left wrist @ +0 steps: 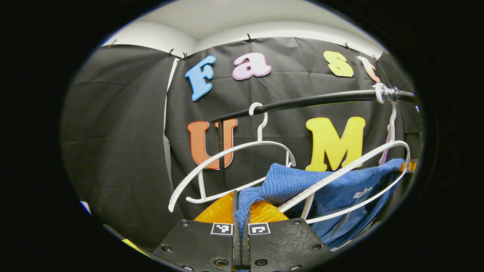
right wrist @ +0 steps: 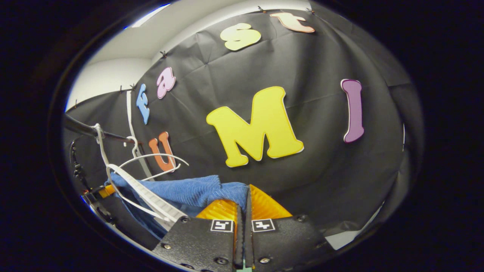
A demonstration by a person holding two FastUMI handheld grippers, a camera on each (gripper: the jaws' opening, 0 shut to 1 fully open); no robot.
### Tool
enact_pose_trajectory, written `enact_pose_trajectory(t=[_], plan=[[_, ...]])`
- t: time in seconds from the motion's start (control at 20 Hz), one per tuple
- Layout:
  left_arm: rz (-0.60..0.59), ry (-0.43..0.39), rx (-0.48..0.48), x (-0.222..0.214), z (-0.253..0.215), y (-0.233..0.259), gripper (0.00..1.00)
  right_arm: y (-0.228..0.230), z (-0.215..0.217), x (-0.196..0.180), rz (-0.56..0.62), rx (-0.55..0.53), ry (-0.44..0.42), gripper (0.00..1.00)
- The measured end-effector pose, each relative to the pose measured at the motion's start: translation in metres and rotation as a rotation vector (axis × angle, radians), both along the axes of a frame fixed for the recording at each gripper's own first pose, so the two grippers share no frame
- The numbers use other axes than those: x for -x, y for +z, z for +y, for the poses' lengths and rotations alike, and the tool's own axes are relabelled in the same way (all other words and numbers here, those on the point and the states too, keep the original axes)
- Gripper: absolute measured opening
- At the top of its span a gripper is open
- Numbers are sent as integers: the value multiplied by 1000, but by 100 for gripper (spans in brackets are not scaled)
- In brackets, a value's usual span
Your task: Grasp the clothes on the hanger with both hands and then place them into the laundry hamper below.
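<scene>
A blue ribbed garment [left wrist: 302, 181] hangs over a white hanger [left wrist: 351, 164] on the black rail [left wrist: 310, 100]. One end of it runs down between the fingers of my left gripper [left wrist: 241, 202], which is shut on the cloth. In the right gripper view the same blue garment [right wrist: 185, 190] stretches from the white hanger [right wrist: 143, 198] to my right gripper [right wrist: 245, 198], whose fingers are shut on its other end. The cloth is pulled fairly taut between the two grippers. The hamper is hidden.
An empty white hanger [left wrist: 230, 151] hangs from the rail to the left of the loaded one; it appears as a white hanger [right wrist: 155, 160] in the right gripper view too. The black booth wall stands close behind the rail [right wrist: 81, 129].
</scene>
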State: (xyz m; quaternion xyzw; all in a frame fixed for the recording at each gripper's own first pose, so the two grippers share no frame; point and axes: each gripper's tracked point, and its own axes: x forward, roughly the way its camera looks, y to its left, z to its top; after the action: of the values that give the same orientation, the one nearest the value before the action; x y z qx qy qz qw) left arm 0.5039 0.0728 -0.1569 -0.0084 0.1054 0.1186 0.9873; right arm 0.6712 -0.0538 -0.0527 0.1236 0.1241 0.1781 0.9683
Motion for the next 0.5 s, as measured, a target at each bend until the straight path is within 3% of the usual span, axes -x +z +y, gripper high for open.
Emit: enact_pose_trajectory(t=[0.1,0.4,0.45,0.5], plan=[[9,-2,35,-2,0,-9,5,-16,-2,-4,41,15,-7,5],[91,51,118,22,5,-58,1,-55,13,9,100,35,33,5],[103,63,135,26,7,-66,5,-61,15,13,105,37,38,5],[119,74,141,30,11,-74,1,-67,16,16,113,43,42,5]])
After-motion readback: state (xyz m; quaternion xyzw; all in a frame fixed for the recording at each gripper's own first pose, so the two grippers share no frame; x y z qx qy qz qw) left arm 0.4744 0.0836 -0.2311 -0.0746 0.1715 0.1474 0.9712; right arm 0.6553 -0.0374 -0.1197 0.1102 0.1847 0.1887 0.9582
